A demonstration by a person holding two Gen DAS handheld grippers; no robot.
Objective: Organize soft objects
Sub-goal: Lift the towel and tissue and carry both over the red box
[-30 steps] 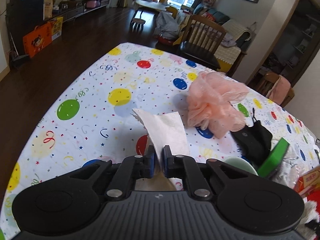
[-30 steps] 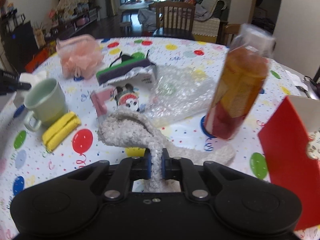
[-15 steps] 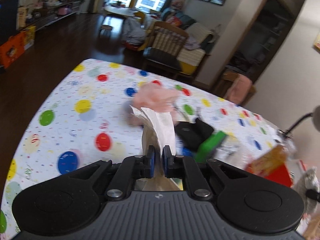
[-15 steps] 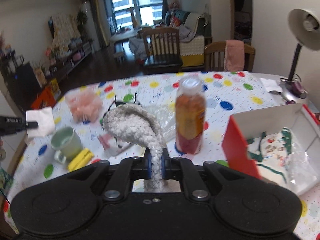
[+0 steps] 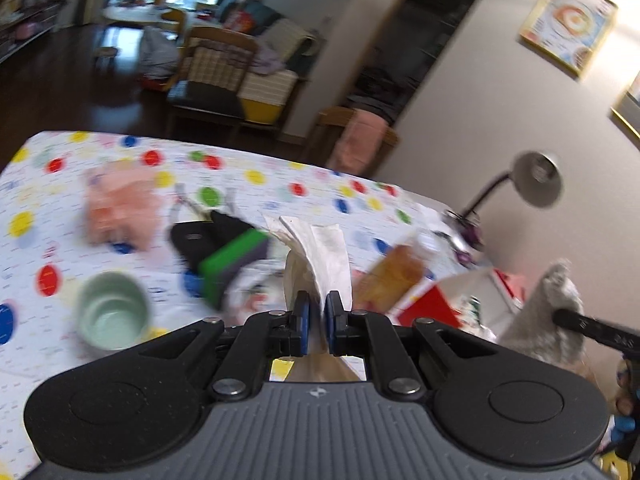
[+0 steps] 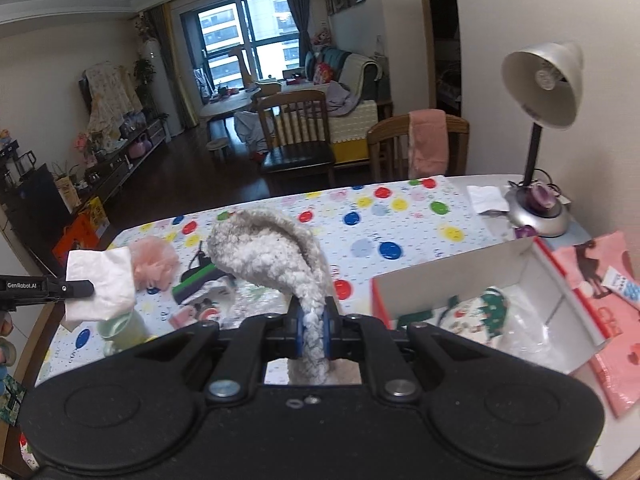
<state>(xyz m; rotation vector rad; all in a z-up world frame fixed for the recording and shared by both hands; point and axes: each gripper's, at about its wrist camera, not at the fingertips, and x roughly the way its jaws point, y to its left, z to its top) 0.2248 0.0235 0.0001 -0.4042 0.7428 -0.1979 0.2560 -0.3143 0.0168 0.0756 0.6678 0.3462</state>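
Two hand-held grippers are up above the desk (image 6: 400,220). Left hand-held gripper (image 5: 315,314) pinches a white paper tissue (image 5: 320,248); right hand-held gripper (image 6: 311,326) squeezes a fluffy grey sock (image 6: 268,252). Only the right view shows inside the red-and-white box (image 6: 460,276).

a white tissue (image 5: 320,252) hung crumpled above the table; a fuzzy grey sock (image 6: 276,256) drooped, also lifted; a peach mesh pouf (image 6: 154,260) lay on the dotted cloth.

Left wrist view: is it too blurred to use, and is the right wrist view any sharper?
Left wrist view: the table things are motion-smeared, the pink puff and bottle worst; the gripper and tissue stay crisp. Right wrist view: sharp throughout, fuzzy sock and open box clear, only fisheye bending at the edges.
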